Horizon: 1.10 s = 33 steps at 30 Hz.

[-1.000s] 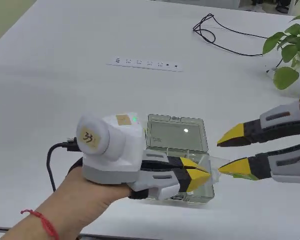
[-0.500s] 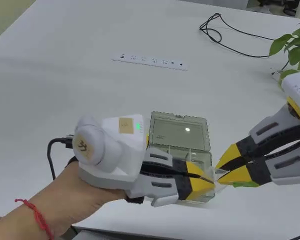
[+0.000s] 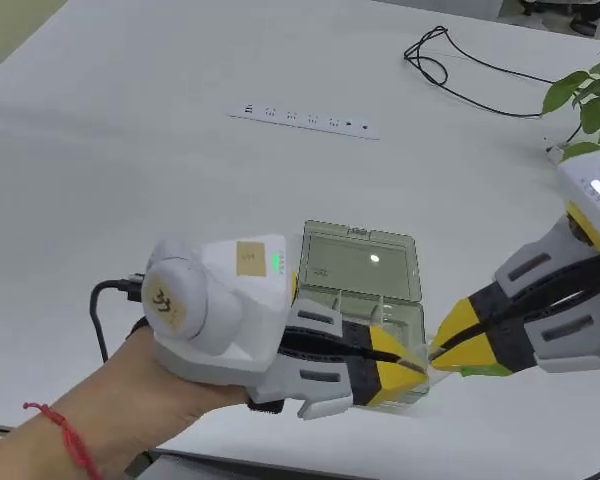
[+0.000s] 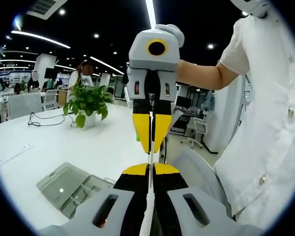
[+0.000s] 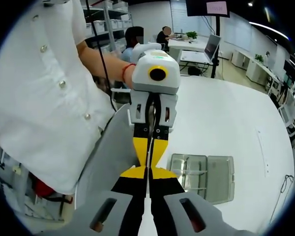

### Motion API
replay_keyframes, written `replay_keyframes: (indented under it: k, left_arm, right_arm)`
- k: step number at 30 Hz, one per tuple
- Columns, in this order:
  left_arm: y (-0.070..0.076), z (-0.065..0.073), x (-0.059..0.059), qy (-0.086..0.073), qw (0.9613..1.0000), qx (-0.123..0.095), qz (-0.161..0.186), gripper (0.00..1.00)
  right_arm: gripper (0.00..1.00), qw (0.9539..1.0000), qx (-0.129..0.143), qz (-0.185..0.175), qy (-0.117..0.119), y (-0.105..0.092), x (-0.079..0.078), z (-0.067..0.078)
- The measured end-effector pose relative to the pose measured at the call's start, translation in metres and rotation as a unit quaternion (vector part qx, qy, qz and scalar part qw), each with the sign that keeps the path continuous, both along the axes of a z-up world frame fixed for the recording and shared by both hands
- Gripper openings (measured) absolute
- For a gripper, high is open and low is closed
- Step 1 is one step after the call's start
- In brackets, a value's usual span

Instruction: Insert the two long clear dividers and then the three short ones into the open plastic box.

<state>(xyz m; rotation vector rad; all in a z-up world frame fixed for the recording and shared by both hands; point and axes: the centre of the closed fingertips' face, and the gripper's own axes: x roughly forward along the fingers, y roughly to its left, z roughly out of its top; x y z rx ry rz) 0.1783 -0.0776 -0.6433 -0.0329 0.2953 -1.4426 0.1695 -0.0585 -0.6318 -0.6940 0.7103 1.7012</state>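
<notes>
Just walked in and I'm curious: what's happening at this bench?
A person holds a gripper in each hand. The left gripper and right gripper meet tip to tip, both shut on a clear divider, just over the near right corner of the open plastic box on the white table. The divider is not yet seated in the box.

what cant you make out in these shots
- Front compartments of the plastic box: head view, hidden behind the left gripper.
- Whether the clear divider is long or short: just an edge-on sliver in both gripper views.
- Body of the right gripper: cut off by the head view's right edge.
- Markings on the power strip: head view, too small.
</notes>
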Motion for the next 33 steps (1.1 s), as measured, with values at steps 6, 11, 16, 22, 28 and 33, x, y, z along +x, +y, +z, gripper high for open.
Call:
replay_keyframes:
  k: [6,11,16,22,28,33]
  left_arm:
    - [0.001,-0.001,-0.001,0.002,1.0000,0.001,0.004,0.00]
    - [0.003,-0.003,0.000,0.006,0.9999,0.002,0.013,0.01]
    - [0.009,-0.007,0.001,0.009,0.9997,0.005,0.024,0.05]
    - [0.019,-0.012,0.007,0.013,0.9988,0.009,0.047,0.13]
    - [0.037,-0.021,0.015,0.018,0.9968,0.017,0.076,0.20]
    - [0.049,-0.027,0.020,0.018,0.9951,0.027,0.094,0.26]
  right_arm:
    - [0.02,1.0000,-0.002,0.002,-0.003,0.000,0.000,0.000]
    - [0.02,1.0000,0.000,-0.001,-0.007,-0.002,0.003,0.003]
    - [0.02,0.9999,0.002,-0.009,-0.010,-0.006,0.008,0.004]
    - [0.02,0.9997,0.001,-0.020,-0.016,-0.011,0.015,0.006]
    - [0.02,0.9989,-0.012,-0.039,-0.024,-0.021,0.032,0.000]
    - [0.02,0.9979,-0.026,-0.051,-0.031,-0.027,0.047,-0.011]
